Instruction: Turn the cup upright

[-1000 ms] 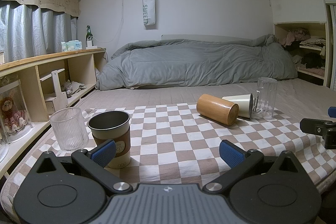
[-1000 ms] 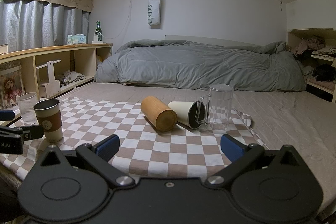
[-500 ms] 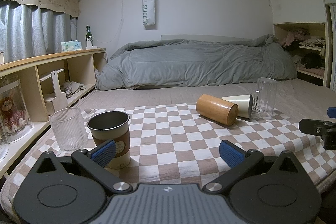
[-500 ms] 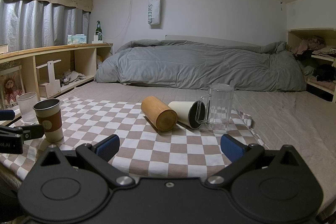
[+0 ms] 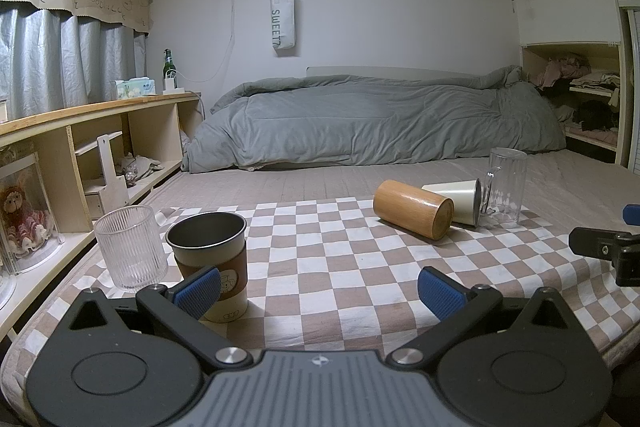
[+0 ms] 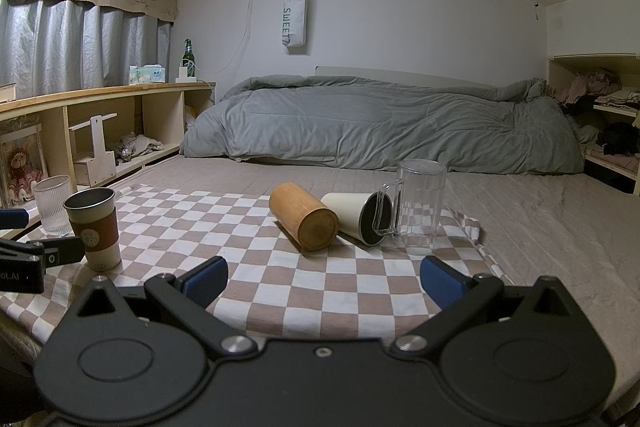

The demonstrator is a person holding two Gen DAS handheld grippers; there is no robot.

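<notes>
Two cups are lying sideways centre-right: wooden cup point(image 6: 303, 221) pointing toward the lower right, cream cup point(image 6: 356, 217) beside it, nearer the right gripper point(image 6: 324, 281); both grippers are gaping, empty.

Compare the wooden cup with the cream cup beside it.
The wooden cup is a brown straight cylinder showing a flat closed end; the cream cup tapers and shows a dark, metal-rimmed mouth. The wooden cup looks bulkier. Both lie on their sides on the checkered cloth, close together.

Grey duvet point(image 5: 380, 119), curtained window point(image 5: 60, 63)
</notes>
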